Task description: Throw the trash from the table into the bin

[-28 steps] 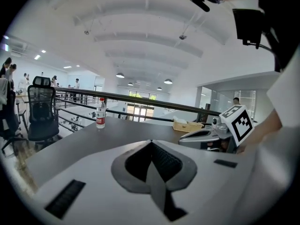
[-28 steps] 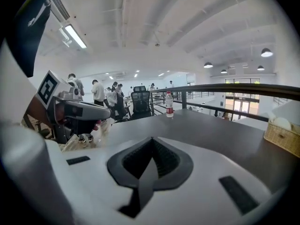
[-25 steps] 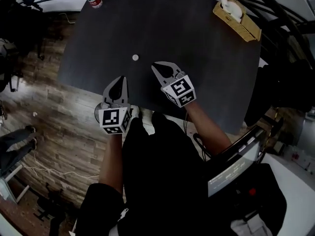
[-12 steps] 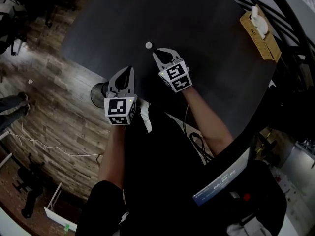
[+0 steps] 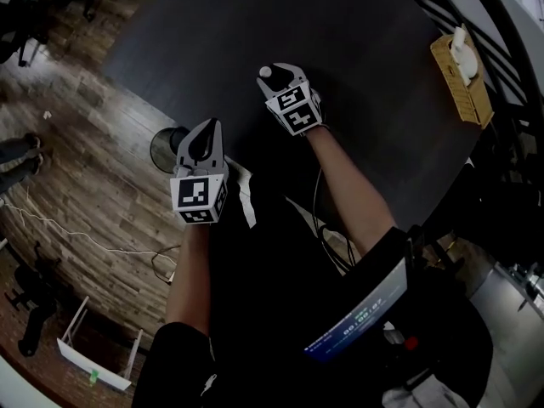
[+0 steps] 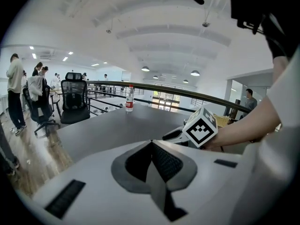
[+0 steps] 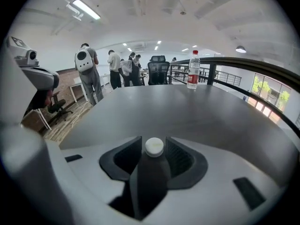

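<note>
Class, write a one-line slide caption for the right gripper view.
Right tongs, just opened, straddle a small white cap on the dark table; a bottle stands beyond.

Cap [image 5: 265,71] on table [image 5: 357,49], bin [image 5: 163,150] left.

The dark table [image 5: 357,83] fills my head view from ten to two o'clock, with a grey-brown plank floor [image 5: 76,194] at its nine o'clock. Beyond the table's far edge, a black office chair [image 6: 75,97] stands at ten o'clock by a dark railing [image 7: 243,63]. Windows [image 7: 265,90] show green at three o'clock. The white ceiling [image 6: 164,36] carries round lamps [image 6: 195,73] and a strip light [image 7: 85,8].
</note>
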Demonstrator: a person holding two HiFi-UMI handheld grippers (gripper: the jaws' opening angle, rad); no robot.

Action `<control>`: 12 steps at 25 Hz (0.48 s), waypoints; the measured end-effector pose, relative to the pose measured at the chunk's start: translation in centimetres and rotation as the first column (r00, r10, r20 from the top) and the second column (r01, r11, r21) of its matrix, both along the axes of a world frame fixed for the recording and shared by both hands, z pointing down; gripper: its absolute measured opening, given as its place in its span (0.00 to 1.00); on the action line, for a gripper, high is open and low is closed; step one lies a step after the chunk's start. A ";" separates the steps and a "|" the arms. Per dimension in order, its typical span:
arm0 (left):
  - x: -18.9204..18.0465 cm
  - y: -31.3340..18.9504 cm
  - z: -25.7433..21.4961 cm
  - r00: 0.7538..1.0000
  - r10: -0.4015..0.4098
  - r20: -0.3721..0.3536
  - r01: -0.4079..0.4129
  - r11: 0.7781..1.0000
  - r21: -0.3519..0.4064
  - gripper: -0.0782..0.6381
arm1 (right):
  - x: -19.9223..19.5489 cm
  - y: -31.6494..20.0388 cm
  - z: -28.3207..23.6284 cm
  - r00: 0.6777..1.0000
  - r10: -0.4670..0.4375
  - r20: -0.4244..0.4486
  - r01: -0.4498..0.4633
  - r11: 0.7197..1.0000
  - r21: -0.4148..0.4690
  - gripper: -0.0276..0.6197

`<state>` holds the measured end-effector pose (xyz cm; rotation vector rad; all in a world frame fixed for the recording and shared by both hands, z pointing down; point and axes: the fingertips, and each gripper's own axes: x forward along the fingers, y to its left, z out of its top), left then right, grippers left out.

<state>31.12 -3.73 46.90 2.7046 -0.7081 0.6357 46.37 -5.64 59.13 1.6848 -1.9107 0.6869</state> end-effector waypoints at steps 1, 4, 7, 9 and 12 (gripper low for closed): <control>-0.5 -0.2 -0.1 1.000 -0.007 0.001 0.007 1.000 -0.001 0.12 | 0.0 -0.1 0.2 1.000 0.002 -0.003 -0.002 1.000 -0.014 0.27; -1.6 -1.0 -0.3 1.000 -0.026 -0.005 0.026 1.000 -0.006 0.12 | -0.1 -0.4 0.4 1.000 0.008 -0.022 -0.009 0.999 -0.042 0.27; -2.4 -1.9 -0.6 0.999 -0.038 -0.015 0.038 0.999 0.000 0.12 | -0.5 -0.8 0.3 0.999 0.000 -0.035 -0.003 0.998 -0.061 0.27; -2.7 -2.2 -0.7 0.999 -0.042 -0.021 0.042 0.999 0.005 0.12 | -0.5 -0.8 0.3 1.000 0.006 -0.030 -0.008 0.998 -0.068 0.25; -3.7 -2.1 -0.5 0.998 -0.048 -0.033 0.048 0.999 -0.010 0.12 | -0.5 -0.6 0.3 0.999 0.009 -0.045 -0.012 0.998 -0.066 0.24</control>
